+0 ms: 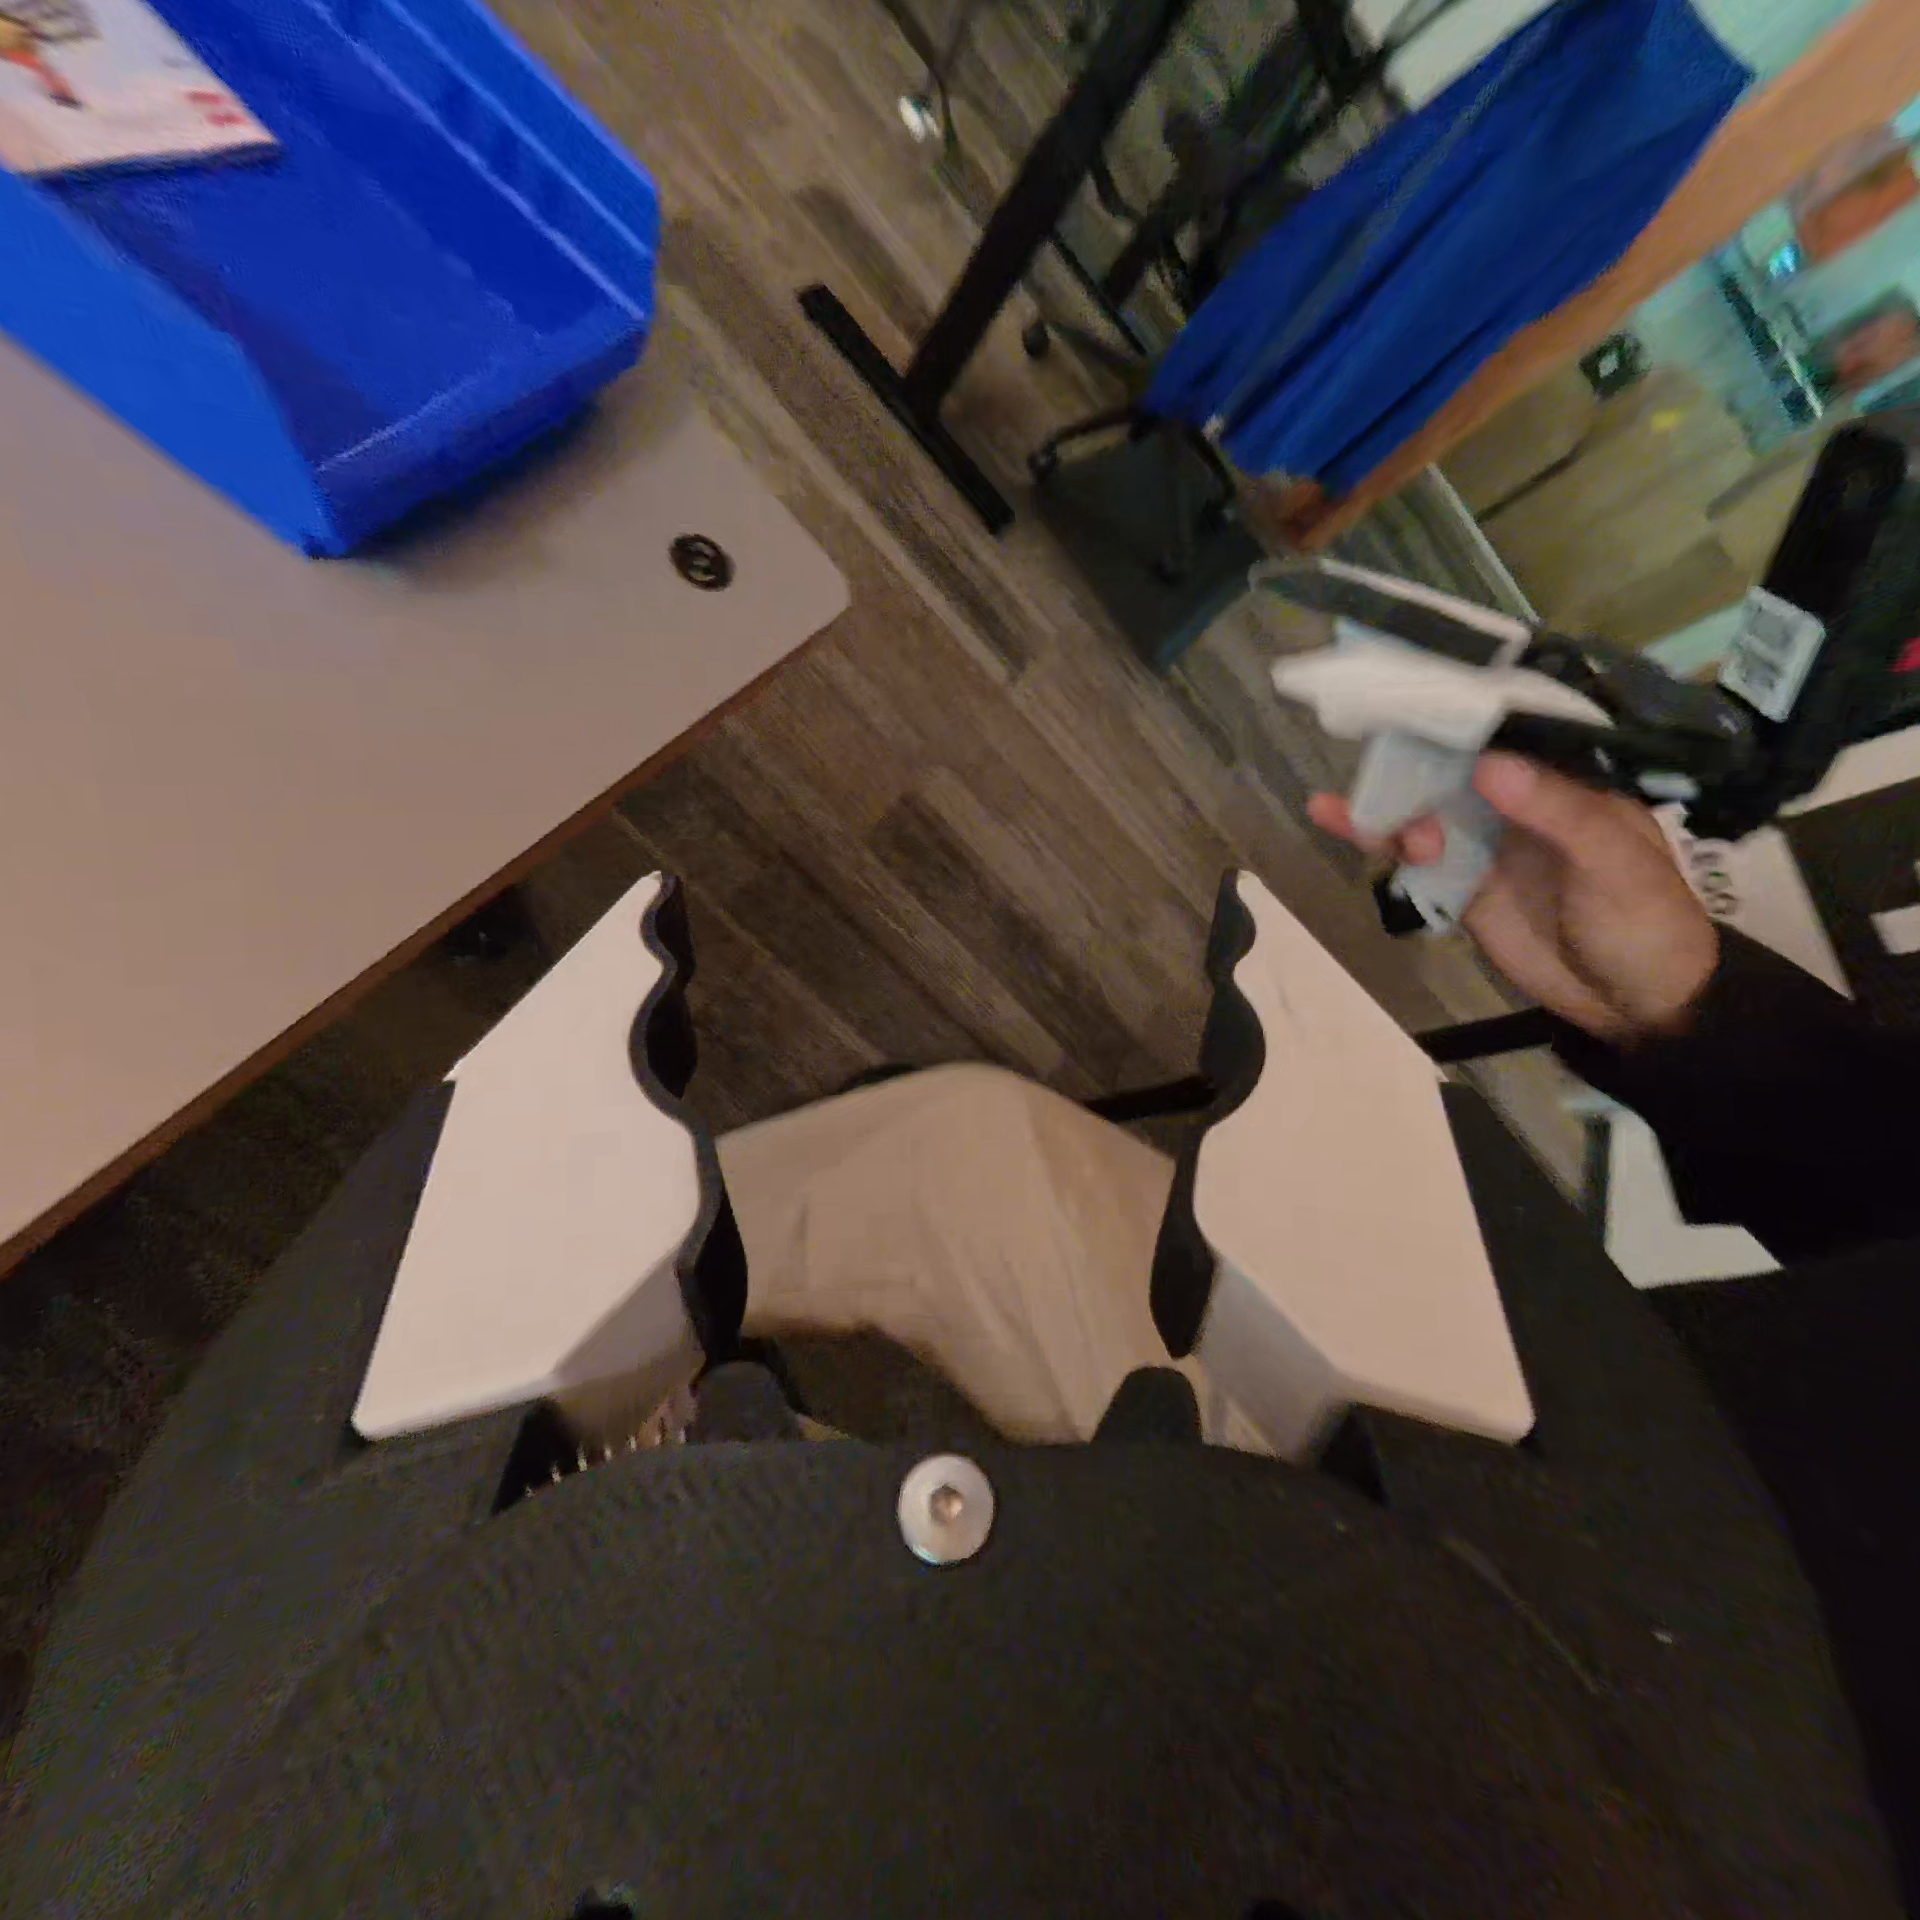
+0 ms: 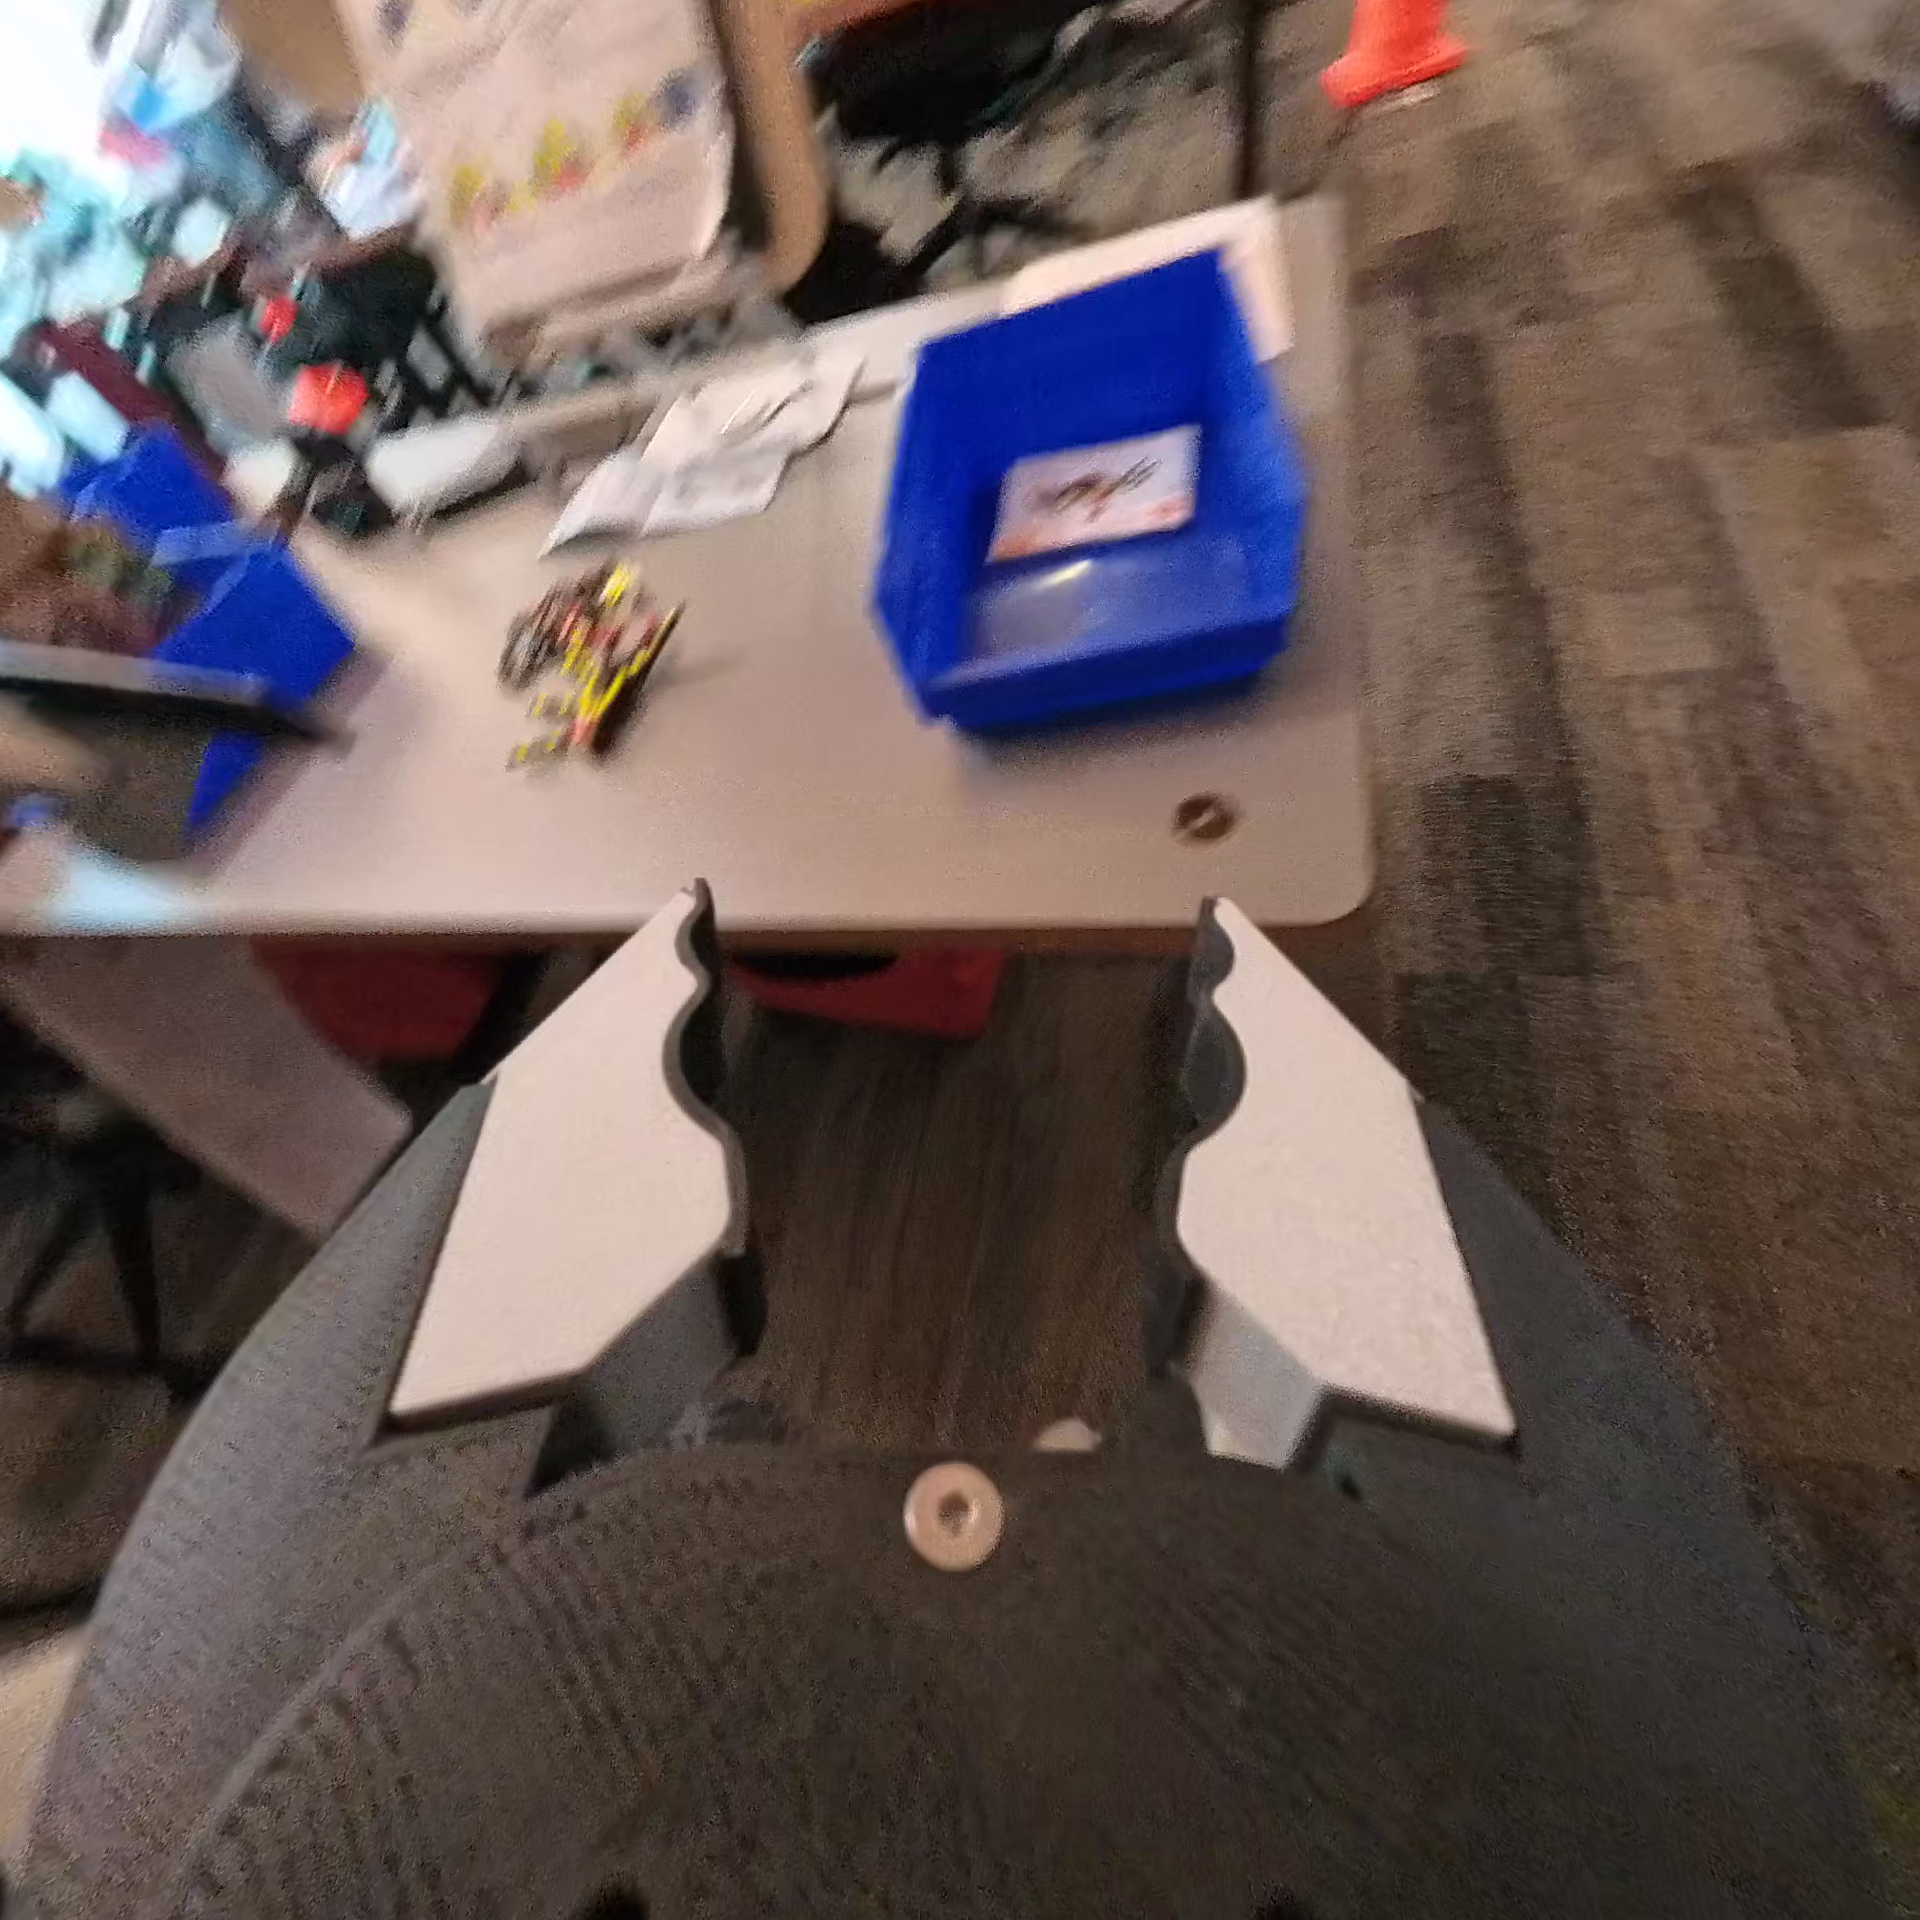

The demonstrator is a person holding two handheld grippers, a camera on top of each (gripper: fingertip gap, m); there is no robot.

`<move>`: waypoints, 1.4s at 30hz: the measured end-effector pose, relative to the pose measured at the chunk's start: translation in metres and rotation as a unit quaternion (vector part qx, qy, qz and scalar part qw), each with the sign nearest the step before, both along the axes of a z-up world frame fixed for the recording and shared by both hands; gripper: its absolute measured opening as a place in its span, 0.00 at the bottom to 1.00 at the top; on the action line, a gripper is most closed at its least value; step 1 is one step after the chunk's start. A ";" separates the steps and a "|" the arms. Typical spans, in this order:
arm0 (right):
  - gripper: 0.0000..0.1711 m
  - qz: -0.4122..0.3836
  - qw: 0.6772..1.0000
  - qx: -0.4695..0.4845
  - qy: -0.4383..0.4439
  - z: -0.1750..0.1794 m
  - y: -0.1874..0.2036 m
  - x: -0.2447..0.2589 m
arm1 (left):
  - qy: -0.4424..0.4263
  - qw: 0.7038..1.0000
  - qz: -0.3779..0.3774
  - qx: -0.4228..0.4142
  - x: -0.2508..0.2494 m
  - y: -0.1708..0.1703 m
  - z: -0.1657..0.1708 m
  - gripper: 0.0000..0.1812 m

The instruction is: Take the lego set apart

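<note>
Lego set (image 2: 587, 665) on grey table (image 2: 810, 790)

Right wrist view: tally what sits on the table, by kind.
Blue bins: 2, one near the table's right corner, one at the left edge
Lego set: 1
Paper sheets: 1 blurred cluster, sheet count unclear
Card in the right bin: 1
Total: 5

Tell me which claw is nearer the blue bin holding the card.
Left. The left claw hovers off the table corner by the blue bin; the right claw hangs farther out over the floor.
</note>
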State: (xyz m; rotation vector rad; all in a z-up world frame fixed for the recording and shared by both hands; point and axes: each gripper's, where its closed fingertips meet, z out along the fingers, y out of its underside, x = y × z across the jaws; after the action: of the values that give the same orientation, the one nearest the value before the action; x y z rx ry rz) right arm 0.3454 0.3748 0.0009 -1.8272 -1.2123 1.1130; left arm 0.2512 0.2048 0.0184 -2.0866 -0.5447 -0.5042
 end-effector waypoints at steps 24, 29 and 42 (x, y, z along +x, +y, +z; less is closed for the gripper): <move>0.19 -0.036 0.901 -0.259 -0.347 -0.506 -0.027 -0.021 | -0.070 0.963 -0.021 -0.260 0.016 -0.022 -0.157 0.54; 0.22 0.055 0.884 -0.238 -0.398 -0.618 -0.144 0.002 | -0.104 0.952 0.029 -0.287 0.024 -0.098 -0.207 0.52; 0.31 0.027 0.806 -0.280 -0.521 -0.897 -0.259 0.131 | -0.209 0.934 0.095 -0.273 0.075 -0.191 -0.315 0.53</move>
State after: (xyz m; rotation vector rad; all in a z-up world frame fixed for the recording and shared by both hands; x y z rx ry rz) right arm 0.4762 0.1158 -0.8959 -3.0907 -1.5976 0.4203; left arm 0.3264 0.0133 -0.2962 -2.4147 -1.2405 -0.7533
